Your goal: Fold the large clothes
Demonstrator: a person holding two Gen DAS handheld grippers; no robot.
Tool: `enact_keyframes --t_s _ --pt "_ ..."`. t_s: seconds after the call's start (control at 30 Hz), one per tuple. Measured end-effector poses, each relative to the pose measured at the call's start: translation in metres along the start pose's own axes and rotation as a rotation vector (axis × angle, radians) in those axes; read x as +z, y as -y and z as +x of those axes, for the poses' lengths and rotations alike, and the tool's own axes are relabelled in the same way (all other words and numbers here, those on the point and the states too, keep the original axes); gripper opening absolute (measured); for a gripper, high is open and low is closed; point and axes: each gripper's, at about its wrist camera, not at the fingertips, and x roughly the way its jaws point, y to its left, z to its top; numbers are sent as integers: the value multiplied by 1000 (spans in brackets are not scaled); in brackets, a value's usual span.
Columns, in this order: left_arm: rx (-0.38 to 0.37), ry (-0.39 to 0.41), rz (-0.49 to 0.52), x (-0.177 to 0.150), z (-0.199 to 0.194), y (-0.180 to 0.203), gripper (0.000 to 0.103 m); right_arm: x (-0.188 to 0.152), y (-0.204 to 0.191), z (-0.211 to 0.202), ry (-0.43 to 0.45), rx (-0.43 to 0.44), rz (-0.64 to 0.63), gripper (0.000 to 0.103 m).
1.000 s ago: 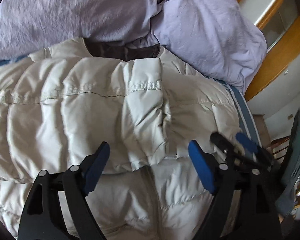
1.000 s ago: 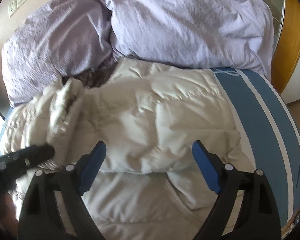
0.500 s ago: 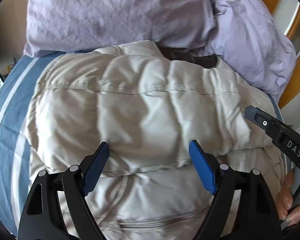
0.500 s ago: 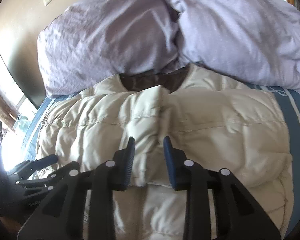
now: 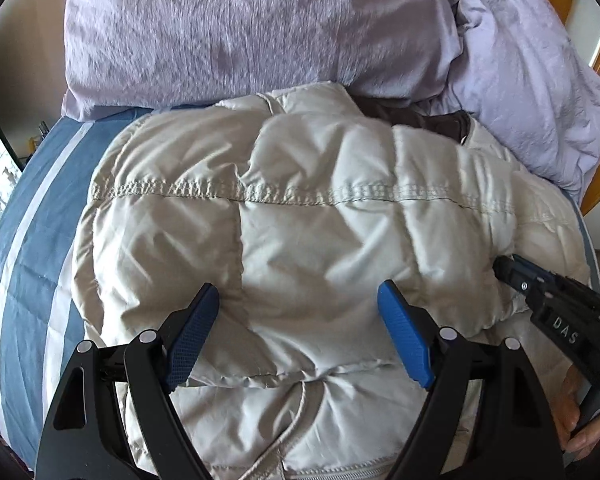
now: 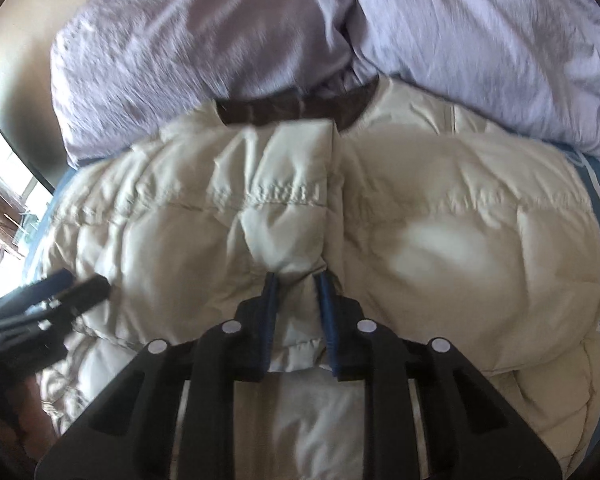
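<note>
Fingers (image 6: 270,304) of the right gripper (image 6: 296,284) are closing, pinching a fold of the cream puffer jacket (image 5: 320,232). The left gripper (image 5: 300,300) hangs spread wide at the folded edge. Striped bed (image 5: 24,240) lies bare at 9 o'clock; lilac pillows (image 5: 260,28) crowd 12.

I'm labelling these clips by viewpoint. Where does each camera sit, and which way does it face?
Left wrist: on the left gripper, looking steeply down at the cream puffer jacket; its open blue pads, the right gripper and a hand show.
Right wrist: on the right gripper, facing down at the jacket's folded edge; its jaws are closing with fabric between them; the left gripper shows.
Shared: jacket, lilac bedding, striped blue sheet.
</note>
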Motion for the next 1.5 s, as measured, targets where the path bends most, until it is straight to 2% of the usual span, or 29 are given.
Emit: enact_keyframes --t_s 0.3,0.43,0.47,0.53,0.57,0.6,0.87,1.1,1.27,1.5 --pt "17 -46 -8 -2 27 1 84 -7 3 19 -17 -6 20 20" --pt "0 -53 -18 -1 18 0 83 -2 9 16 -39 35 45 23" --pt "-11 -48 -24 -3 13 -3 83 -1 12 13 -47 54 50 27" --pt "-39 -31 -37 -10 -3 -11 83 -2 18 0 -54 87 60 53" --pt "-47 -22 -38 -15 -11 -16 83 -4 22 -11 -37 93 60 71" --pt "-47 -11 -36 -20 -21 -22 83 -6 25 -19 -16 105 57 73" --pt "-50 2 -73 -79 -77 -83 83 -47 73 -77 -25 103 30 73" --pt "-15 -28 -139 -140 -103 -130 83 -111 149 -123 -73 26 77 73" --pt "-25 -62 -183 -170 -102 -143 83 -152 205 -147 -93 4 176 76" --pt "-61 -71 -233 -191 -102 -147 83 -189 238 -154 -133 8 230 77"
